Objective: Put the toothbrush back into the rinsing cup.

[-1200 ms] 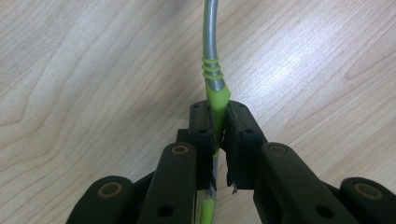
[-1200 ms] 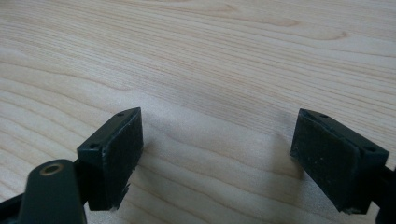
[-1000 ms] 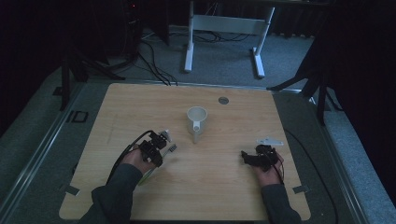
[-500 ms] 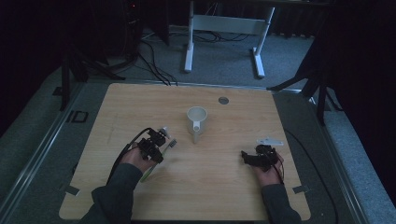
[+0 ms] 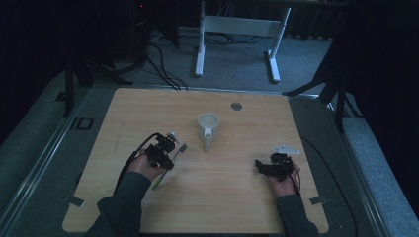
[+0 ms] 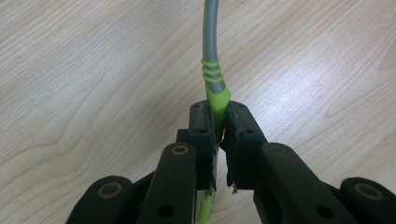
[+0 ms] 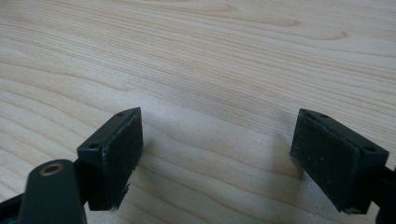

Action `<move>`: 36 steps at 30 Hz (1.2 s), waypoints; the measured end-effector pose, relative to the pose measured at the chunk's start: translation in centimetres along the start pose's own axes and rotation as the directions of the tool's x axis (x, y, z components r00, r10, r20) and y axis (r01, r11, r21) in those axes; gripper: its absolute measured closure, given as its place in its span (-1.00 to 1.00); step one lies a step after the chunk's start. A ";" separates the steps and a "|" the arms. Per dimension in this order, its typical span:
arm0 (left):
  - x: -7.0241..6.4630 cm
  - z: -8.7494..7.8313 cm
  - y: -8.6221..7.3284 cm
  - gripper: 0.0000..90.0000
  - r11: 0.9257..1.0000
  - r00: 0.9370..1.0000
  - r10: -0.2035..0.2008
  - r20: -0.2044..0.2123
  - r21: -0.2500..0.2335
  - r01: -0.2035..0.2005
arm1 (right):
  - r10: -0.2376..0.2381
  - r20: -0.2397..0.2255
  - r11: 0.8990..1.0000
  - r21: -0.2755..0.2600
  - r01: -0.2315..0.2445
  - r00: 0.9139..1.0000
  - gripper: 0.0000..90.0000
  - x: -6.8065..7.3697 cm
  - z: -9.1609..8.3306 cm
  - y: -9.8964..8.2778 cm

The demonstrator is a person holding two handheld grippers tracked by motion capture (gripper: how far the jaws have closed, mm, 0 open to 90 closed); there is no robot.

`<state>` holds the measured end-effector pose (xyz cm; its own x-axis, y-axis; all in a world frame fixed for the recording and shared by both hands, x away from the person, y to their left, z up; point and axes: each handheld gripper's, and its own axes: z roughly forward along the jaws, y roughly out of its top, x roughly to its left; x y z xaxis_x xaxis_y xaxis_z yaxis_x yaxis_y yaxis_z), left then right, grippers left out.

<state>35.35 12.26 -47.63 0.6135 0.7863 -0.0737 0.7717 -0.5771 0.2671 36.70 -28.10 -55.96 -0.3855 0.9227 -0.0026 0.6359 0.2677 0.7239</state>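
A toothbrush (image 5: 173, 155) with a green and grey handle (image 6: 212, 70) lies low over the wooden table (image 5: 237, 197), left of the middle. Its bristle head (image 5: 182, 147) points toward a white mug (image 5: 208, 124). My left gripper (image 5: 164, 154) is shut on the green part of the handle, and in the left gripper view the pads (image 6: 204, 122) press on it from both sides at the left gripper's (image 6: 219, 119) tips. The mug stands upright at mid-table with its handle toward me. My right gripper (image 5: 261, 167) rests at the right, pointing left; in its own view the right gripper (image 7: 219, 149) is open over bare wood.
A small grey round disc (image 5: 236, 105) sits in the tabletop behind the mug. Cables trail from both grippers along the forearms. Beyond the far edge, a white desk frame (image 5: 237, 29) and loose cables (image 5: 158, 64) are on the carpet.
The left hand with the toothbrush has shifted only slightly. The right hand has kept still.
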 end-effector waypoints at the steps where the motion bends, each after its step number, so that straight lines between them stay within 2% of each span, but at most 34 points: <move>1: 0.0 -0.1 0.0 0.82 1.000 1.000 0.002 0.000 -0.001 -0.002 | 0.000 0.000 1.000 0.000 0.000 1.000 -0.63 0.0 0.0 0.0; 17: 0.1 -0.9 0.2 0.82 0.997 1.000 -0.018 0.005 -0.073 0.018 | 0.000 0.000 1.000 0.000 0.000 1.000 -0.63 0.0 0.0 0.0; 21: 0.1 -1.2 0.3 0.82 0.995 1.000 -0.025 0.006 -0.100 0.026 | -0.001 0.000 1.000 0.000 0.001 1.000 -0.63 0.0 0.0 0.0; 24: 0.0 -1.3 0.3 0.82 0.992 0.999 -0.025 0.024 -0.123 0.028 | 0.000 0.000 1.000 0.000 0.000 1.000 -0.63 0.0 0.0 0.0; 36: 0.0 -1.8 0.3 0.82 0.983 0.999 -0.026 0.023 -0.181 0.030 | 0.000 0.000 1.000 0.000 0.000 1.000 -0.63 0.0 0.0 0.0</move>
<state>35.27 12.46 -45.76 0.5965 0.7961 -0.1024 0.7467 -0.5035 0.4347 36.70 -28.10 -55.96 -0.3855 0.9227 -0.0029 0.6360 0.2679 0.7237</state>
